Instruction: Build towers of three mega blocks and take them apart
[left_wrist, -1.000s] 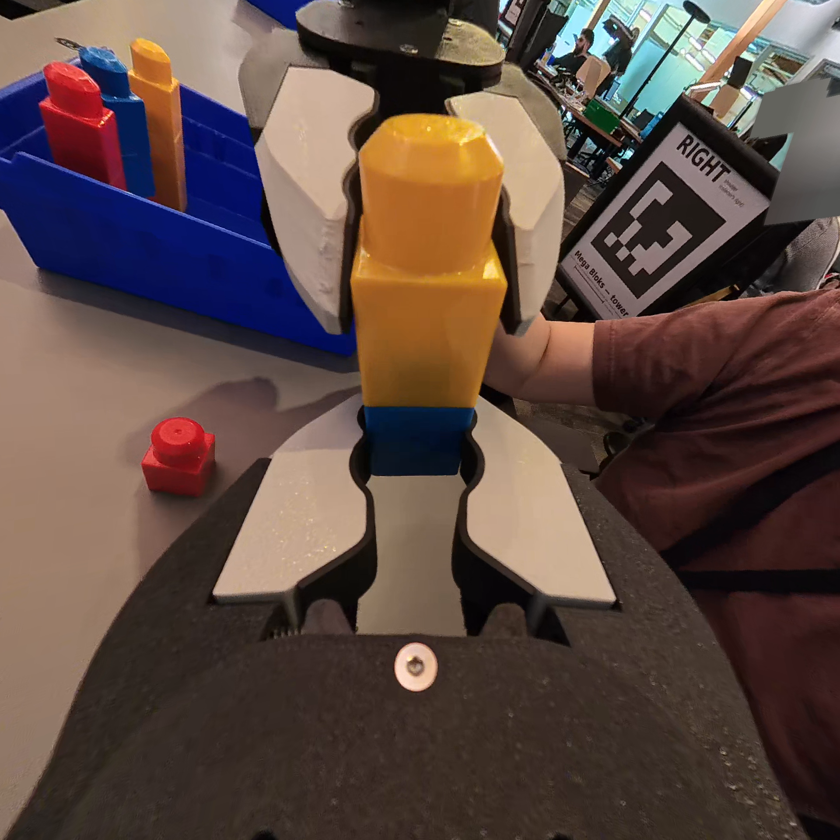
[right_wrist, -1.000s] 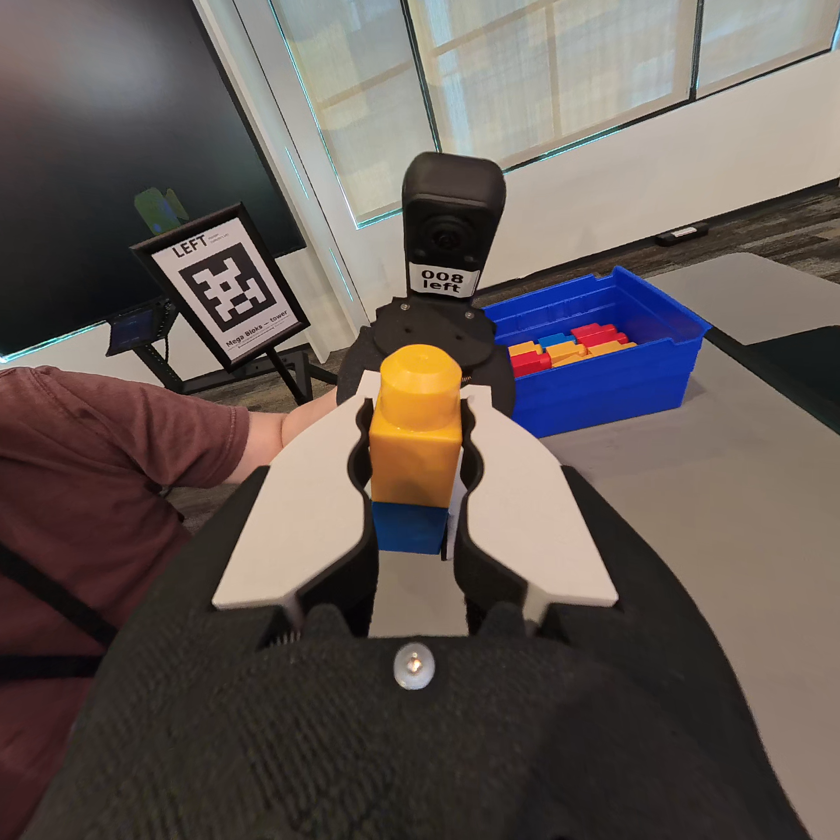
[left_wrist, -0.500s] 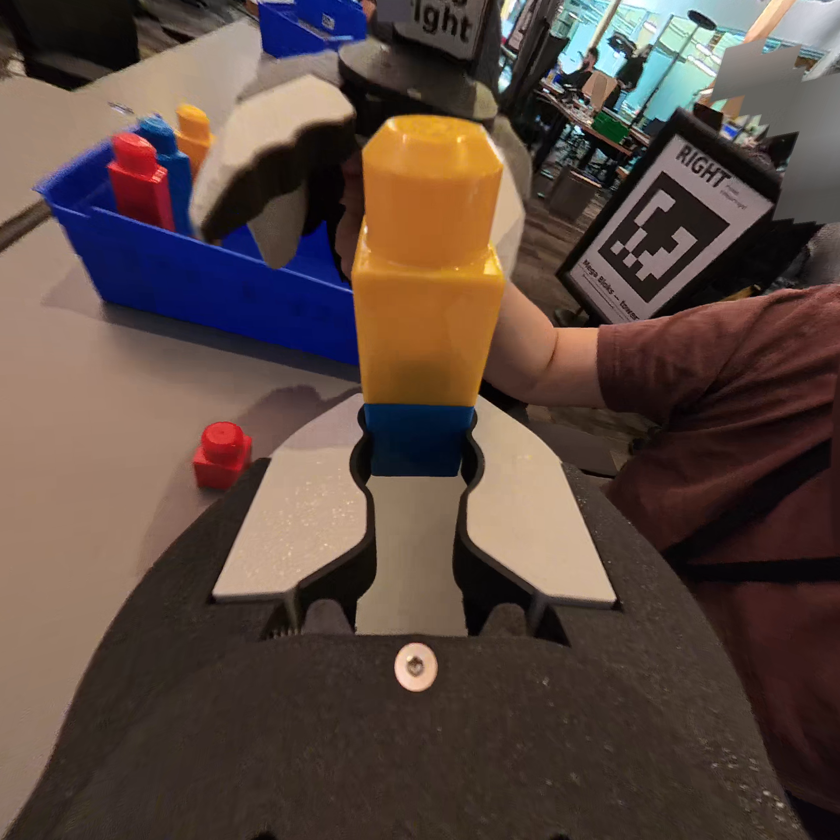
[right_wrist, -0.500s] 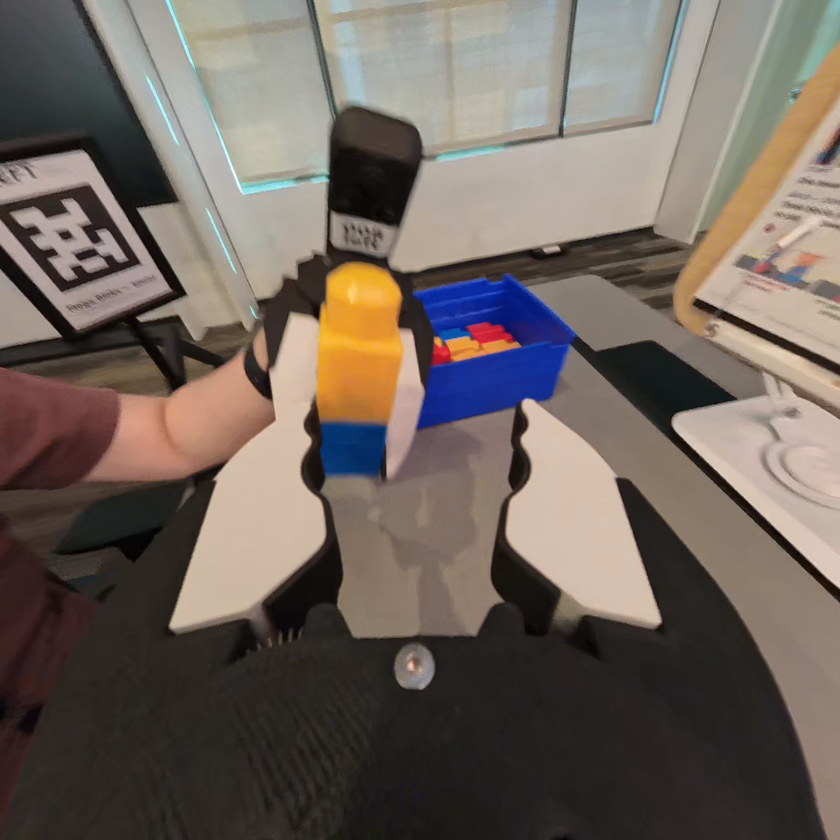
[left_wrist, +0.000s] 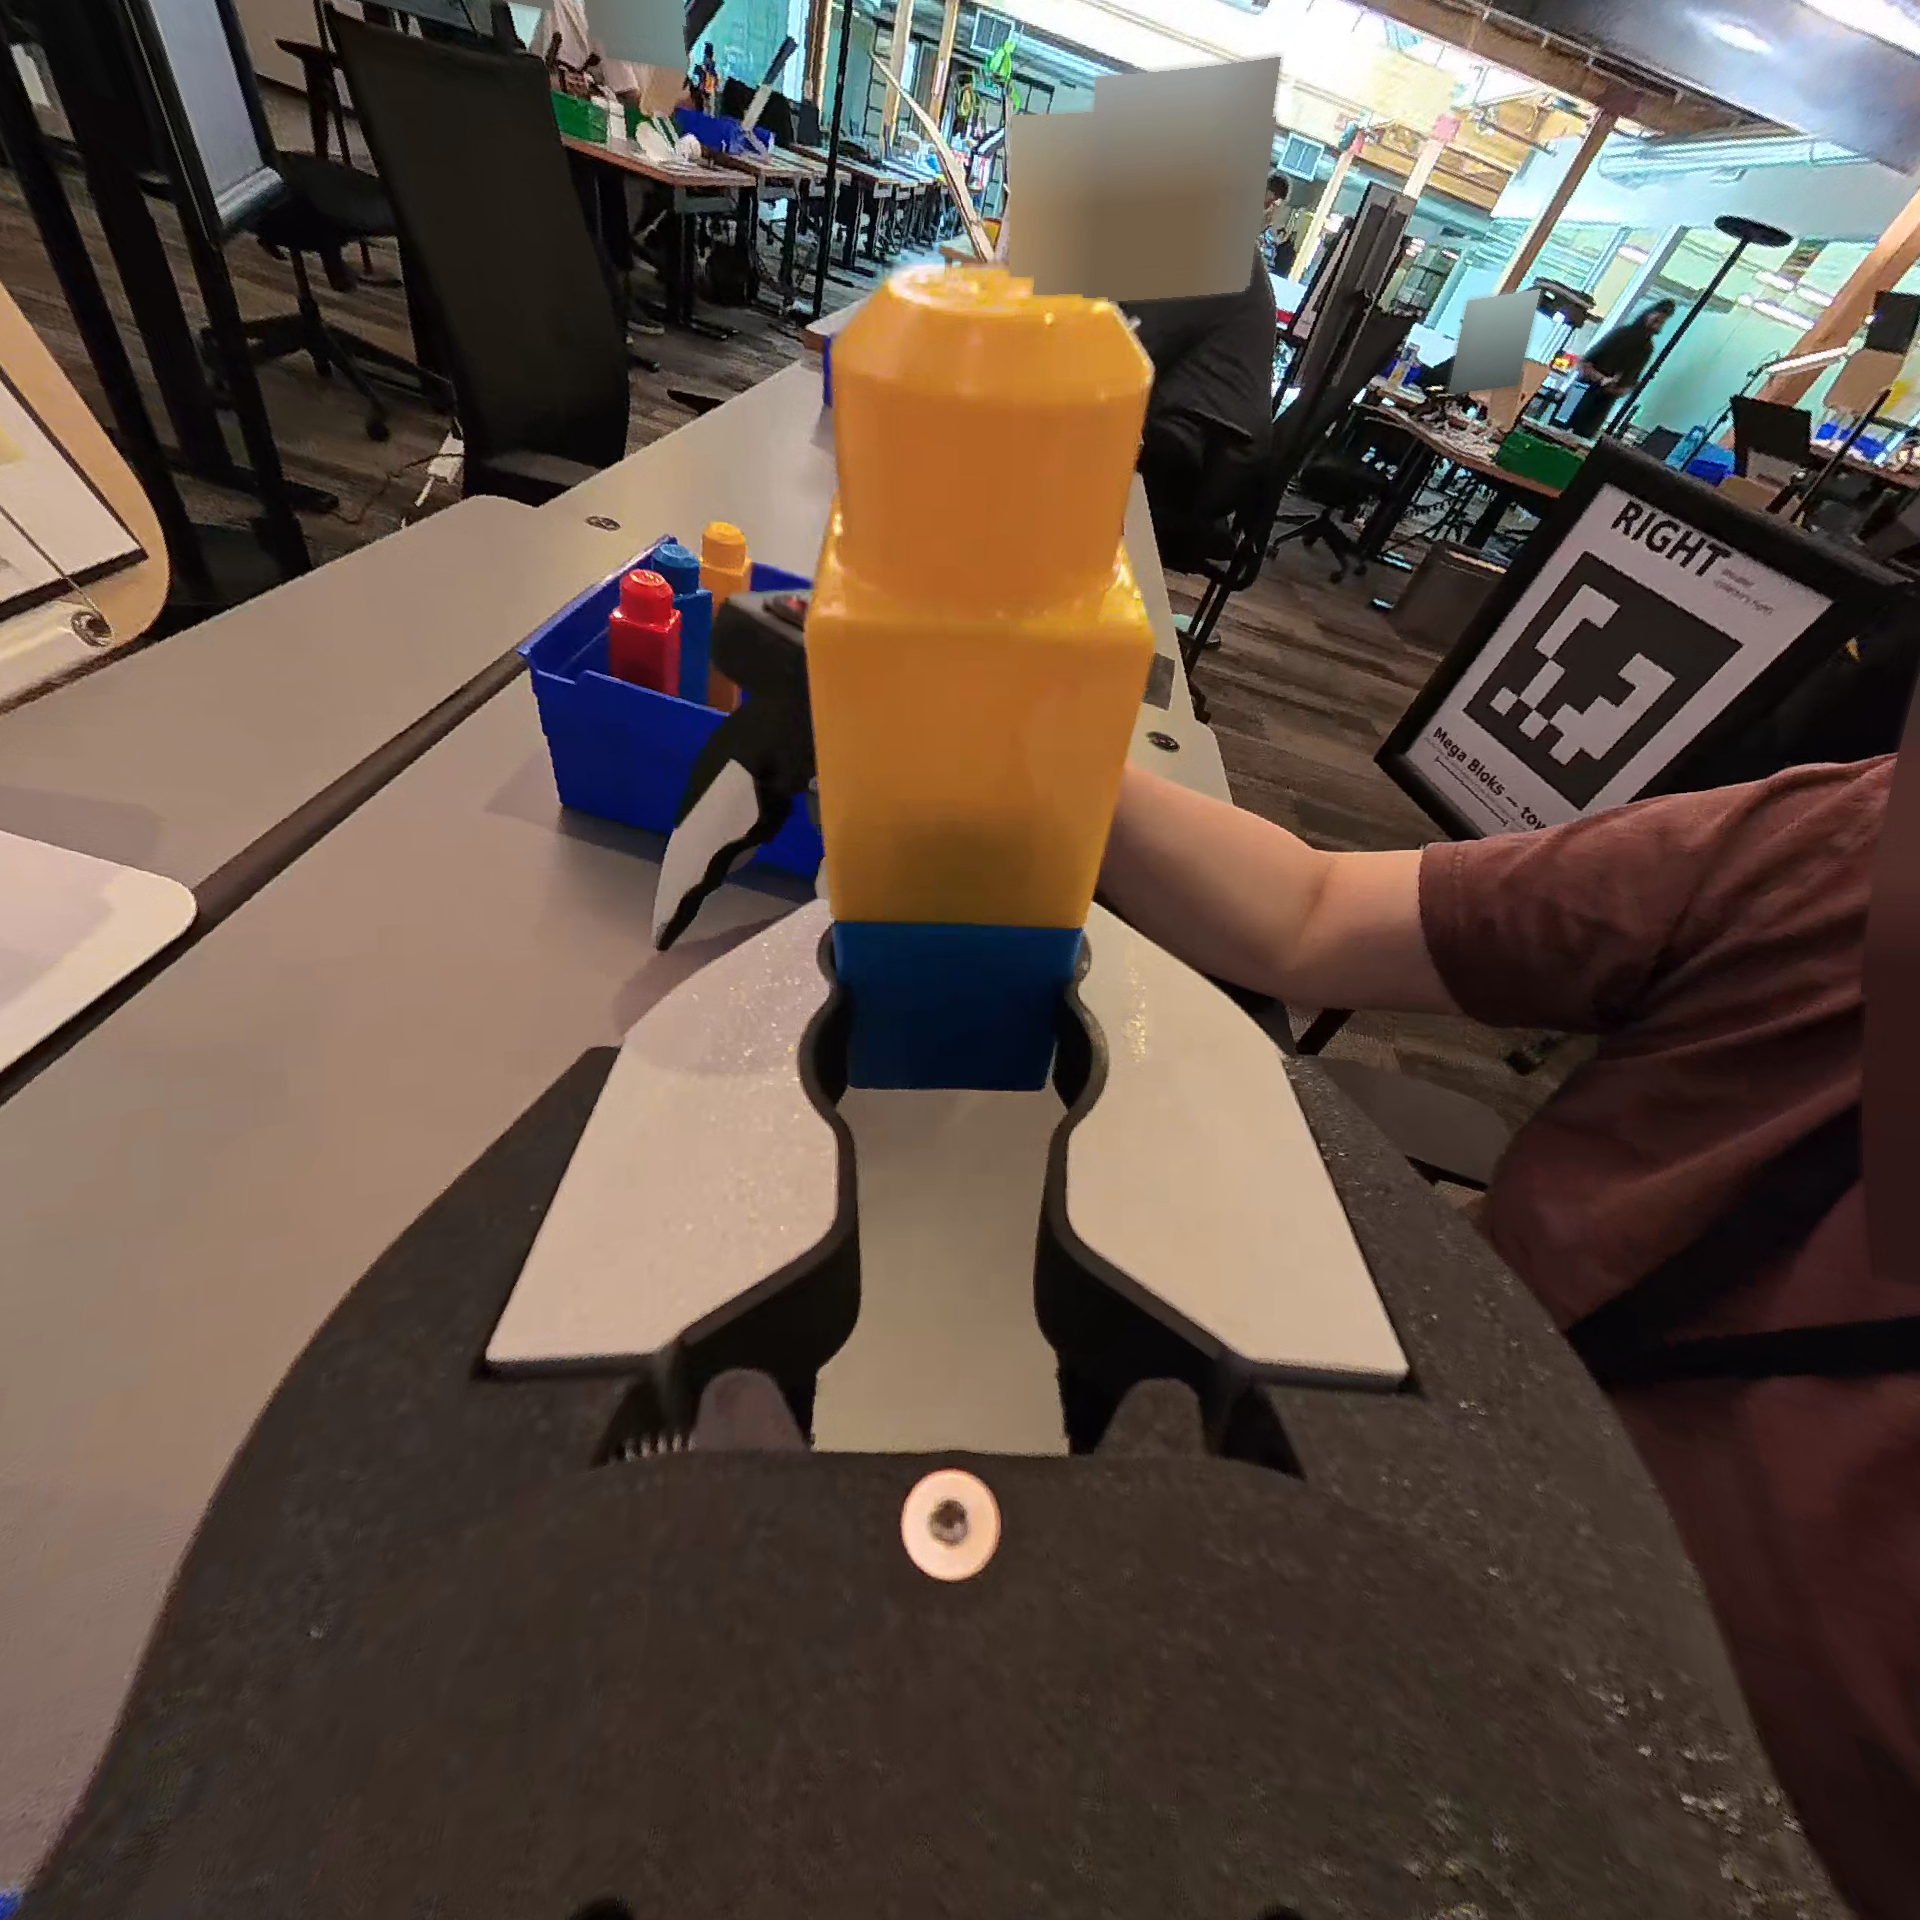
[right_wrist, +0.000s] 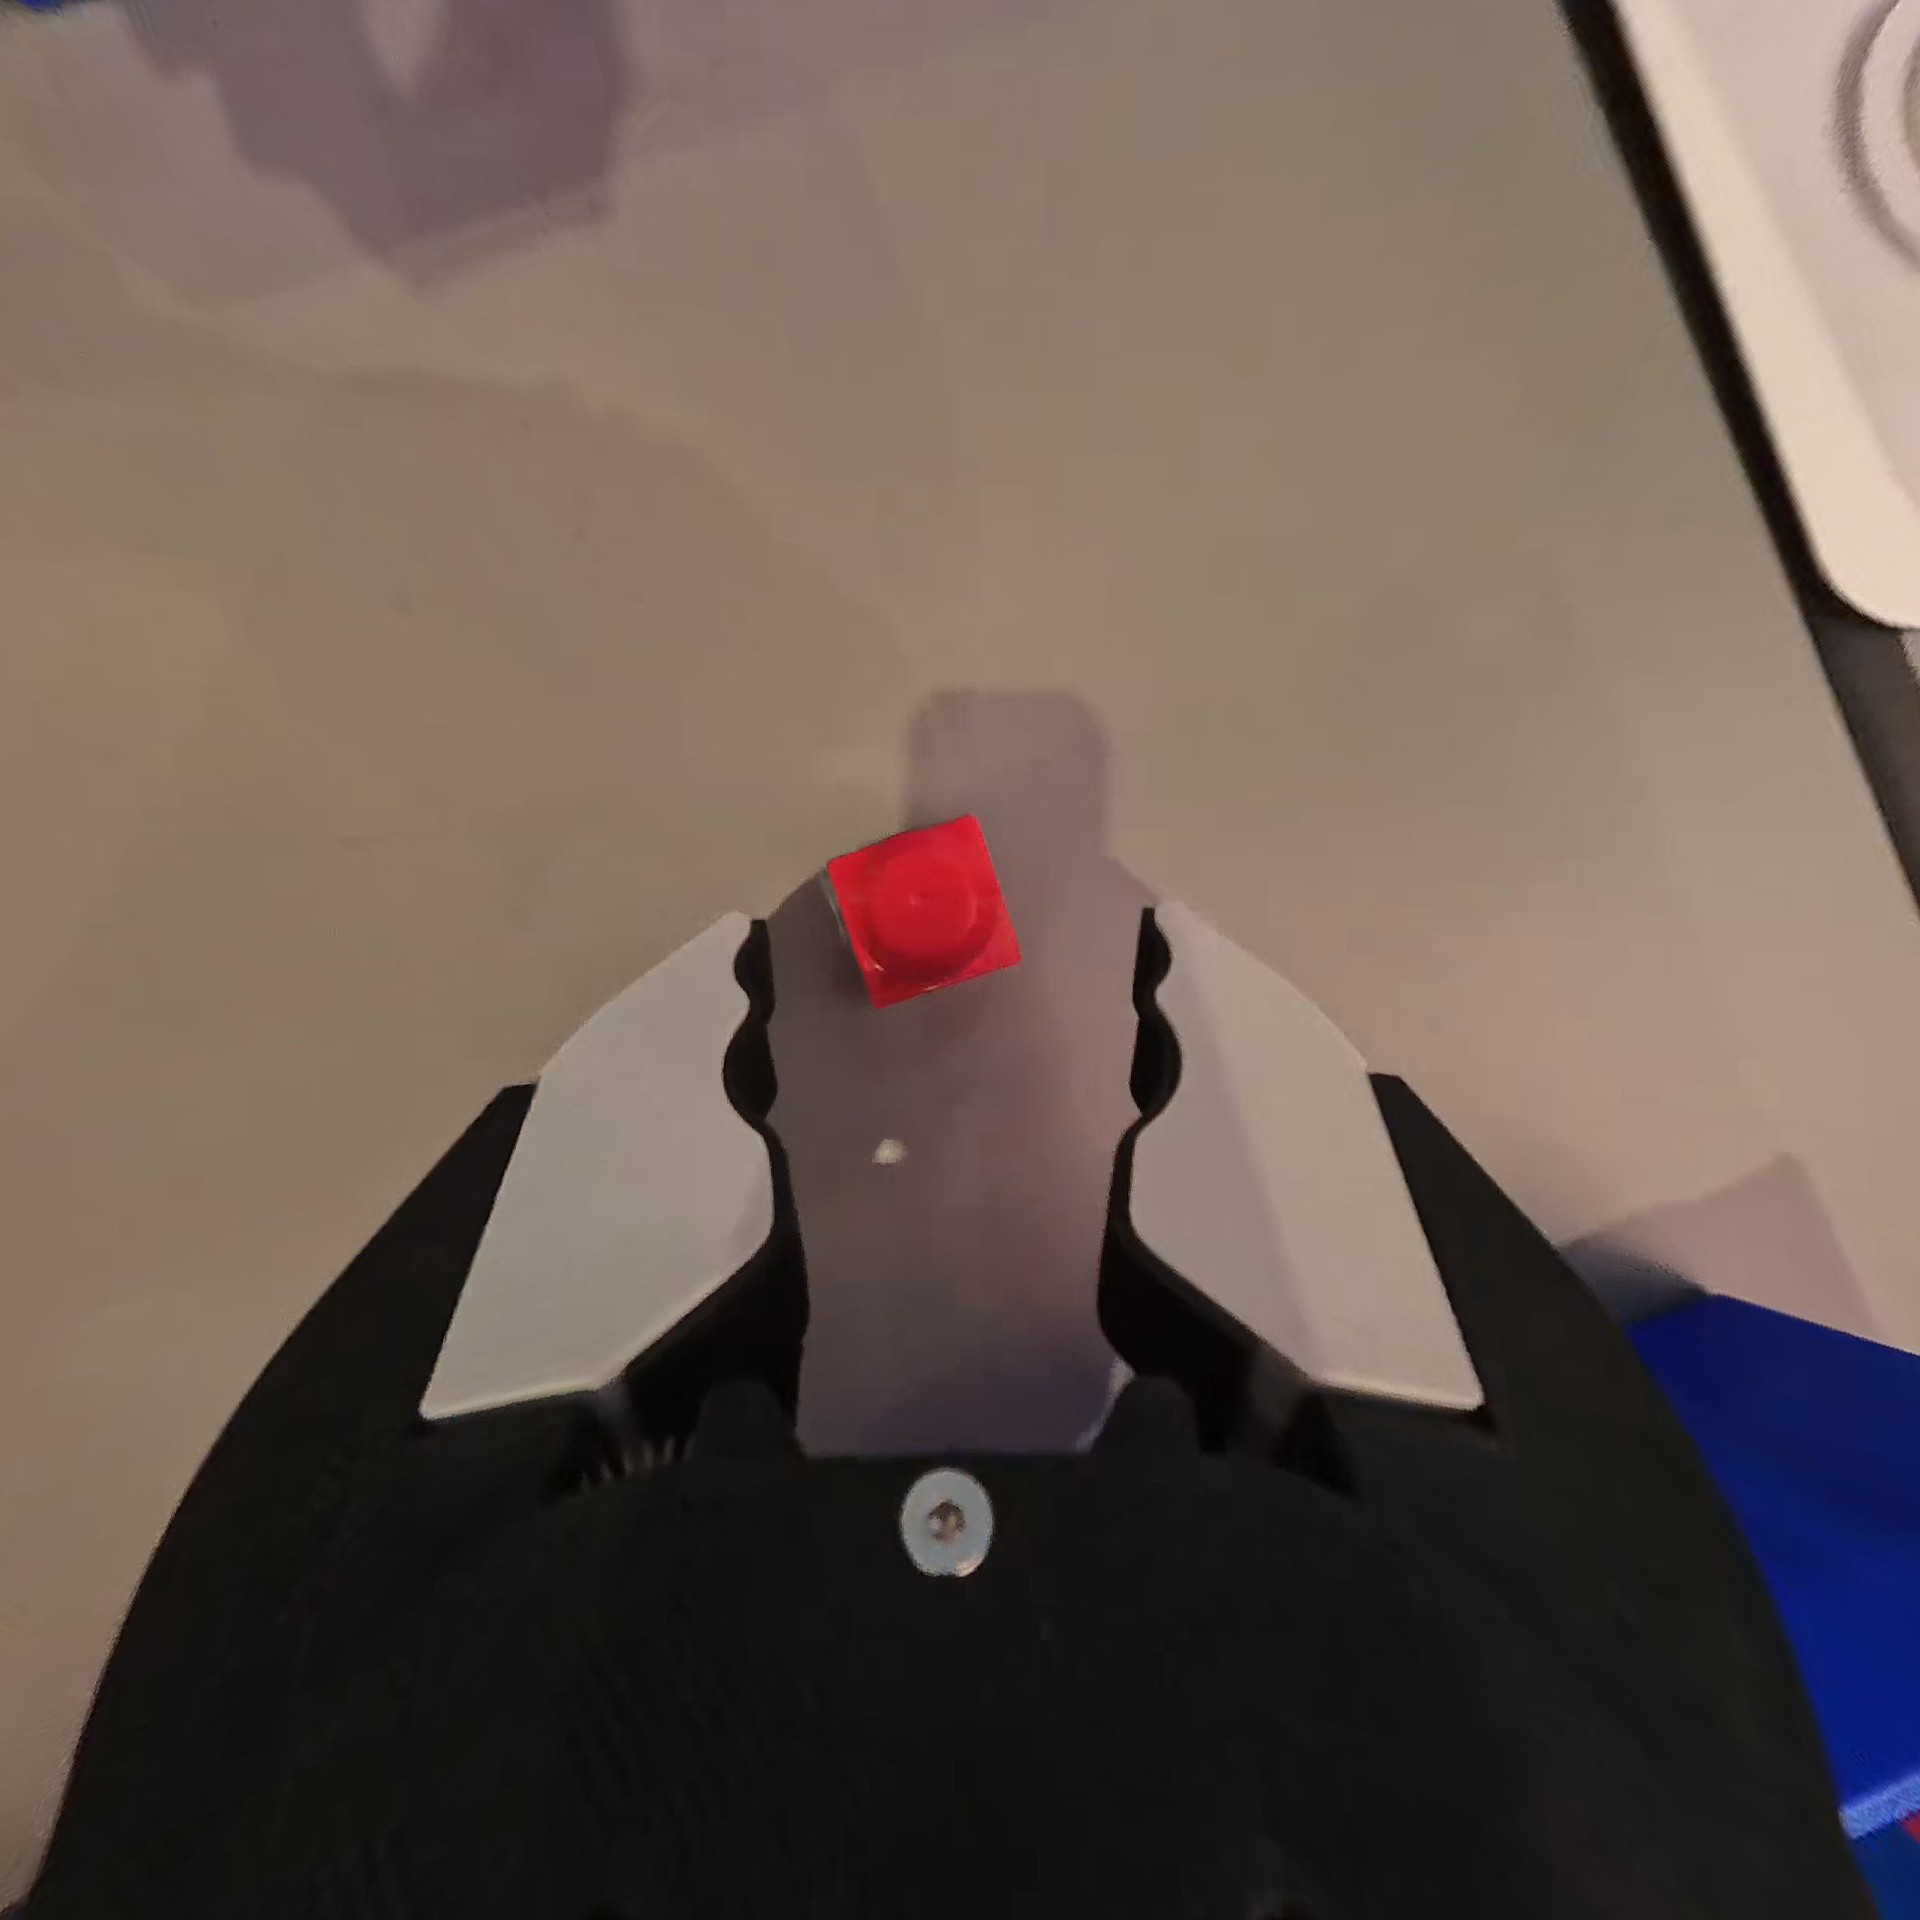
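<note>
Blue bin (right_wrist: 1808, 1475) cropped by the right wrist view's edge; distant desks (left_wrist: 1455, 436) blurred, indistinct.

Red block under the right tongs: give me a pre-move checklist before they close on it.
1. Right tongs open wide enough: ok, clear gaps on both sides of the red block.
2. Block centred between the fingers: not ok, it sits nearer the left finger.
3. Block square to the fingers: not ok, it is rotated on the table.
4. Stud facing up: ok.
5. Left tongs gripping the blue block with the yellow block stacked on it: ok.
6. Height above the table: cannot tell.
</note>
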